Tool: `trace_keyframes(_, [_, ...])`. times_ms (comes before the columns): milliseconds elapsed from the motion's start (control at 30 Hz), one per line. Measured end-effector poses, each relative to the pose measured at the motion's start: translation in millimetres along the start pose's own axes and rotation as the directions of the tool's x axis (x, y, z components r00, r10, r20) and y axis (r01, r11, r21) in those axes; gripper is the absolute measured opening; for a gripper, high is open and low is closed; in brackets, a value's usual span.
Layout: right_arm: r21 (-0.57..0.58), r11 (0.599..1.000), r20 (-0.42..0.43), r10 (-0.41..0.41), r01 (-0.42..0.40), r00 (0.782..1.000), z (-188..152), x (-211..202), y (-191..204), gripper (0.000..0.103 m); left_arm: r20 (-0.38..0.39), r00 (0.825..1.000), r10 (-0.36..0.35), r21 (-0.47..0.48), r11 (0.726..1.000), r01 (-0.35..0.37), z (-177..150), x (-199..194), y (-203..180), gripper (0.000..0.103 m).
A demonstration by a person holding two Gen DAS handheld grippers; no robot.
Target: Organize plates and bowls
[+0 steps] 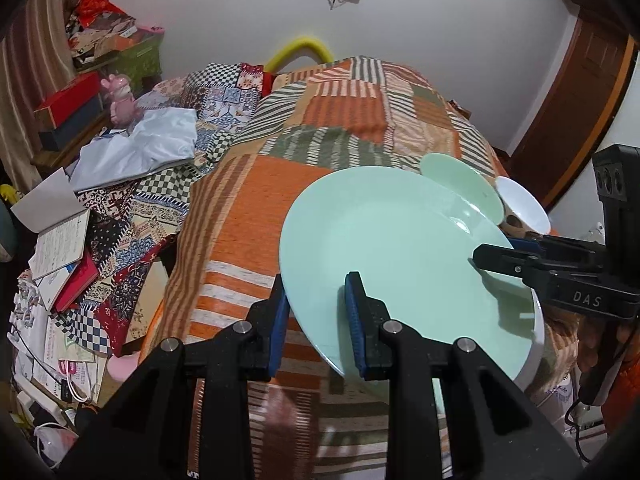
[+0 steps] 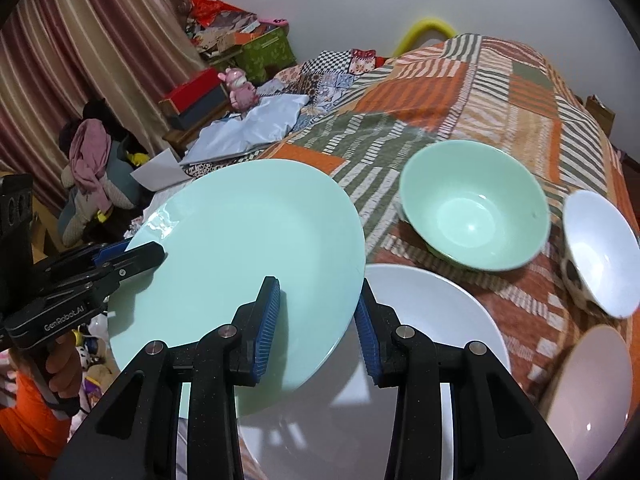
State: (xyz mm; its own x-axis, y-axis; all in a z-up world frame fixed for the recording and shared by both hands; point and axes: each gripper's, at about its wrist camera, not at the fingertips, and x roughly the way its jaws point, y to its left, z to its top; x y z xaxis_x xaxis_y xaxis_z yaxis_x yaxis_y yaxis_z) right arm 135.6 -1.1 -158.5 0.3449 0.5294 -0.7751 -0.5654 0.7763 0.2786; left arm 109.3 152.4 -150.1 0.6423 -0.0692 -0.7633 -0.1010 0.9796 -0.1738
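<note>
A large mint-green plate [image 1: 400, 248] [image 2: 248, 240] hangs tilted above a white plate [image 2: 432, 320] [image 1: 537, 344]. My left gripper [image 1: 318, 316] is shut on its near-left rim, one blue pad above and one below. My right gripper [image 2: 316, 324] is shut on the opposite rim, and shows from the side in the left wrist view [image 1: 492, 258]. The left gripper [image 2: 140, 256] also appears at the plate's left edge in the right wrist view. A green bowl [image 2: 476, 208] [image 1: 460, 184] and a white bowl [image 2: 600, 252] [image 1: 520, 204] stand behind.
Everything rests on a patchwork cloth [image 1: 320, 128] in orange and green stripes. A pale dish [image 2: 592, 392] lies at the near right. Books and papers [image 1: 60, 248], boxes [image 1: 68, 100] and a pink toy [image 2: 240, 88] crowd the left side.
</note>
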Motion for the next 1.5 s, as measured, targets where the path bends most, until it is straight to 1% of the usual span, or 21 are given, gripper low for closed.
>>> trace_keyframes(400, [0.069, 0.998, 0.046, -0.018, 0.015, 0.999, -25, -27, -24, 0.034, -0.004, 0.999, -0.042, 0.042, 0.998, 0.042, -9, -2, -39, 0.026])
trace_keyframes(733, [0.149, 0.988, 0.05, -0.046, 0.038, 0.998, -53, -40, -45, 0.034, -0.048, 0.995, -0.087, 0.084, 0.992, 0.091, -19, 12, -68, 0.026])
trace_keyframes(1033, [0.197, 0.98, 0.032, -0.045, 0.038, 0.998, -71, -39, -58, 0.034, -0.1, 0.99, -0.099, 0.098, 0.989, 0.108, -26, 32, -79, 0.026])
trace_keyframes(1200, [0.184, 0.982, 0.03, -0.057, 0.051, 0.998, -75, -37, -53, 0.034, -0.129, 0.987, -0.096, 0.074, 0.992, 0.106, -28, 45, -77, 0.026])
trace_keyframes(1500, [0.199, 0.977, 0.034, -0.081, 0.072, 0.996, -83, -33, -50, 0.034, -0.15, 0.984, -0.097, 0.059, 0.992, 0.107, -31, 56, -74, 0.026])
